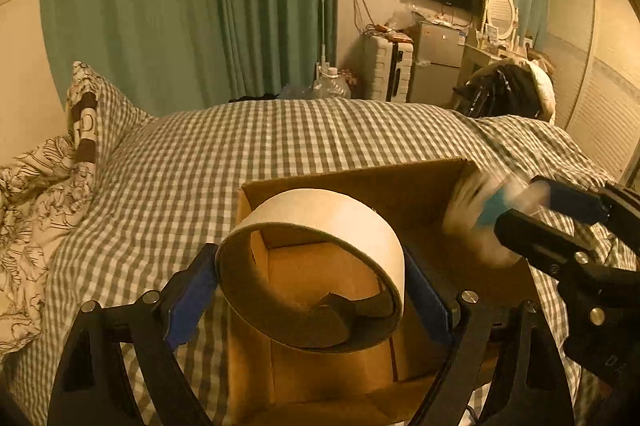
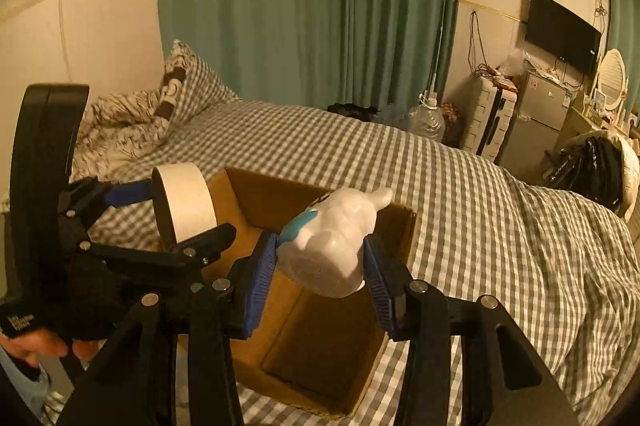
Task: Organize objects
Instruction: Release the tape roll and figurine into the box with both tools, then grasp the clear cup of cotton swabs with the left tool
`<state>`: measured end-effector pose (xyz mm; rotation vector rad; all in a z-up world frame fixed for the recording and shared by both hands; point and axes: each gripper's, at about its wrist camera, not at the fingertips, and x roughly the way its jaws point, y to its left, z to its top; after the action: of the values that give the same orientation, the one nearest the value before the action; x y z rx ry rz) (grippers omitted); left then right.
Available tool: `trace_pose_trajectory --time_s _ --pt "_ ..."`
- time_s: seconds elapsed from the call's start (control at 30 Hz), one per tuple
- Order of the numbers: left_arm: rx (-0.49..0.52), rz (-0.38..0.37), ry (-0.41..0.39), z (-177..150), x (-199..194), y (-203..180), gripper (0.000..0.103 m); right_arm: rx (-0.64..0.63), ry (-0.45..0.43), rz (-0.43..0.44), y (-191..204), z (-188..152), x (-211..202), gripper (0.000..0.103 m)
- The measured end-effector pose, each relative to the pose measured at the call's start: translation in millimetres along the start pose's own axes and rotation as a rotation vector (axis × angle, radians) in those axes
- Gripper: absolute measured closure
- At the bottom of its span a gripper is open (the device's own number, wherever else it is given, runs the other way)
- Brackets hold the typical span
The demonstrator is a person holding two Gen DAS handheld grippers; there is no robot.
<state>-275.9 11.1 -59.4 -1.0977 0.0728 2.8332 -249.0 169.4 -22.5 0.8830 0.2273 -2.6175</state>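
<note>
An open cardboard box sits on the checked bed. My left gripper is shut on a wide roll of white tape and holds it over the box's left side; the roll also shows in the right wrist view. My right gripper is shut on a white animal figurine with a blue patch and holds it above the box opening. The figurine is blurred in the left wrist view, at the box's right edge. The box floor that I can see is bare.
The bed has a grey checked cover, with a floral quilt and pillow at the head. Beyond it are green curtains, a water jug, a suitcase, a small fridge and a black bag.
</note>
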Motion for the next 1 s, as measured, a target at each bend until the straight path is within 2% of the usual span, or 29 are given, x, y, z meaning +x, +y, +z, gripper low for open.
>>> trace_pose_trajectory --time_s 0.03,0.07,0.1,0.23,0.37,0.53,0.67,0.77,0.87,1.0 --pt "0.002 -0.008 0.006 -1 1 0 0.009 0.002 -0.007 -0.005 -1 -2 -2 0.049" --pt "0.004 -0.012 0.016 0 2 0 0.002 0.009 -0.017 -0.009 -4 -3 -5 0.037" --pt "0.002 -0.005 0.021 0 1 -1 0.000 0.021 -0.031 -0.010 -7 -1 -10 0.032" --pt "-0.004 0.022 0.013 2 -17 0 0.000 0.057 -0.082 -0.015 -18 9 -43 0.028" --pt "0.002 0.039 -0.030 2 -58 -2 0.000 0.052 -0.120 -0.039 -20 14 -86 0.022" --pt "0.001 0.079 -0.058 -11 -115 -4 0.000 0.016 -0.139 -0.070 -14 7 -140 0.019" --pt "-0.004 0.133 -0.082 -36 -158 -8 0.000 -0.016 -0.170 -0.094 -3 -8 -185 0.014" --pt "-0.028 0.124 -0.092 -64 -182 -12 0.000 -0.045 -0.176 -0.110 12 -30 -211 0.011" --pt "-0.042 0.128 -0.068 -89 -187 -17 0.000 -0.056 -0.153 -0.109 25 -52 -218 0.010" --pt "-0.065 0.156 0.009 -131 -176 -21 0.000 -0.056 -0.099 -0.157 43 -95 -213 0.010"
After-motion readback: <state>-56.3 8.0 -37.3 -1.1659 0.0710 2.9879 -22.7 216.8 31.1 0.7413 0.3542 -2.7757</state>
